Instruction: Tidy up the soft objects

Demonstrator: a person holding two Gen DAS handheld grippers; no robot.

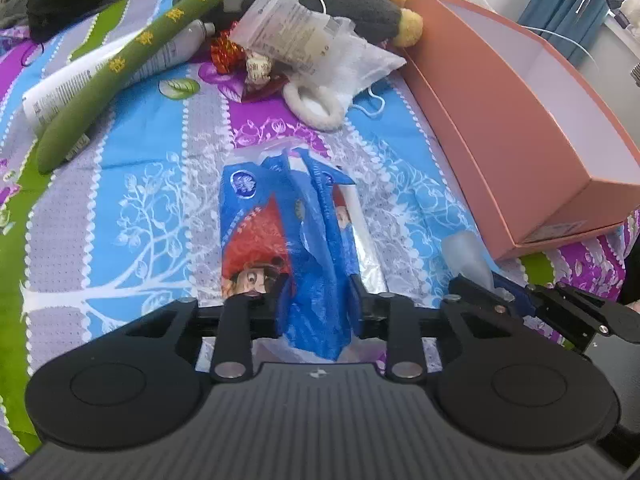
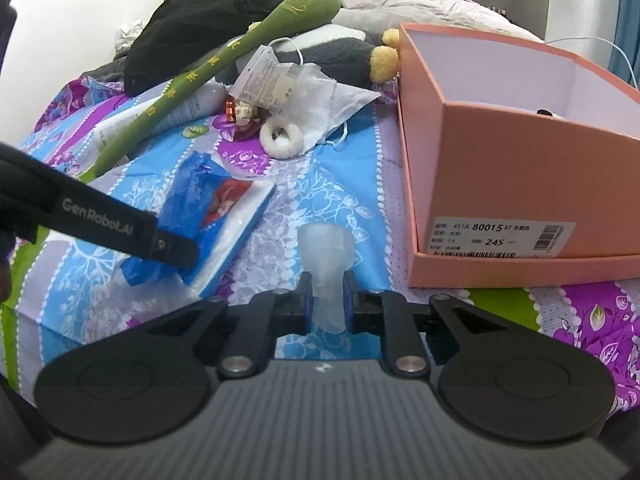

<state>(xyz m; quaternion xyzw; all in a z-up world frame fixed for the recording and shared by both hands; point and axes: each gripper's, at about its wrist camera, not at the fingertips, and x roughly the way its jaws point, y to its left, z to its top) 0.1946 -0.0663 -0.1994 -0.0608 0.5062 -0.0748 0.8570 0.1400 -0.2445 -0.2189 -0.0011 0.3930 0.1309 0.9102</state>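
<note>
**Here both grippers grip soft things on the bedspread**

Left wrist view: the left gripper [image 1: 316,300] points down at the patterned bedspread [image 1: 132,200], and its jaws are pressed onto the crumpled near end of a blue tissue pack [image 1: 280,216] printed with a red-hatted cartoon figure. The pack lies flat on the bedspread and runs away from the camera. To its right, the right gripper [image 1: 500,292] reaches in from the edge, with a frosted translucent soft piece [image 1: 466,252] at its tip. Beyond that sits an open pink shoebox [image 1: 480,120], white inside. At the far side lie a long green plush stick [image 1: 120,64] with yellow characters, a white tube [image 1: 72,88] under it, a clear plastic packet [image 1: 292,28], a white fluffy ring [image 1: 316,104] and a grey plush toy [image 1: 360,4] with yellow paws.

Right wrist view: the right gripper [image 2: 328,300] has its blue-padded jaws closed onto the narrow lower part of the translucent soft piece [image 2: 326,248], whose wider end stands up beyond the fingertips, just above the bedspread [image 2: 340,184]. The pink shoebox [image 2: 500,180] stands just to the right, with a barcode label on its near wall. On the left, the left gripper [image 2: 176,252] comes in over the tissue pack [image 2: 224,208], its finger lying across the blue wrapper. The green plush stick [image 2: 208,76], the fluffy ring [image 2: 280,136] and a black cloth [image 2: 192,12] lie farther back.
</note>
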